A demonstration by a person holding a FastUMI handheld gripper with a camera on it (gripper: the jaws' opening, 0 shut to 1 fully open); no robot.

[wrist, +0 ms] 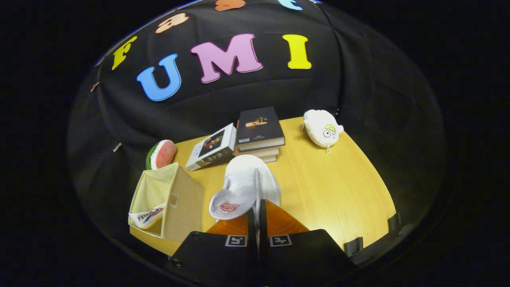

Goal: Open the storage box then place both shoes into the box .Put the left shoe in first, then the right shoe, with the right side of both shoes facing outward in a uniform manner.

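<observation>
Gripper view: gripper (257,207) clamped on white shoe (247,187) (beside open storage box (183,203)).

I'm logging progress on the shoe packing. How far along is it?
Done: the pale yellow fabric storage box stands open, and one white shoe with red and blue stripes already lies inside it. In hand: the gripper has its fingers closed on the upper edge of the second white shoe, held above the yellow wooden table beside the box. Left: placing this shoe in the box.
</observation>
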